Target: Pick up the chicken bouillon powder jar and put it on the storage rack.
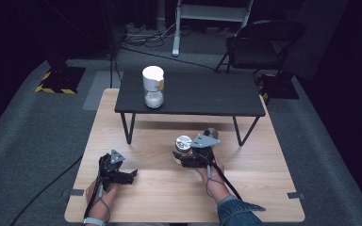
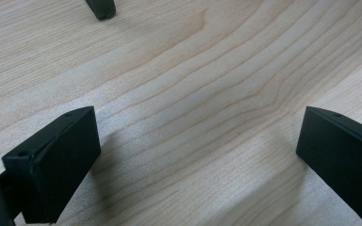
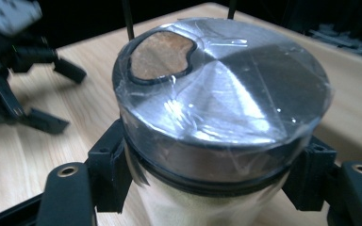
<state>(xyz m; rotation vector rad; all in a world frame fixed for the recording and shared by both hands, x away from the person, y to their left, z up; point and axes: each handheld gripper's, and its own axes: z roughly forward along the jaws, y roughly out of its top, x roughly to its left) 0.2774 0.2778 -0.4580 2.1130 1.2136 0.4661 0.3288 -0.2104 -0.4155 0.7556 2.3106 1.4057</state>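
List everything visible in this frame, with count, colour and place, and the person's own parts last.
Glass shaker jar with shiny metal lid: one, pale contents, clamped between the right gripper's jaws.
White-lidded glass jar: one, white contents, on the low black shelf.
Low black shelf on thin legs: one, at the table's far half.
Light wooden table: one.
Black folding chair: one, on the floor behind.
Right gripper: black, shut on the shaker jar.
Left gripper: black, jaws wide apart, near the table's near-left corner.
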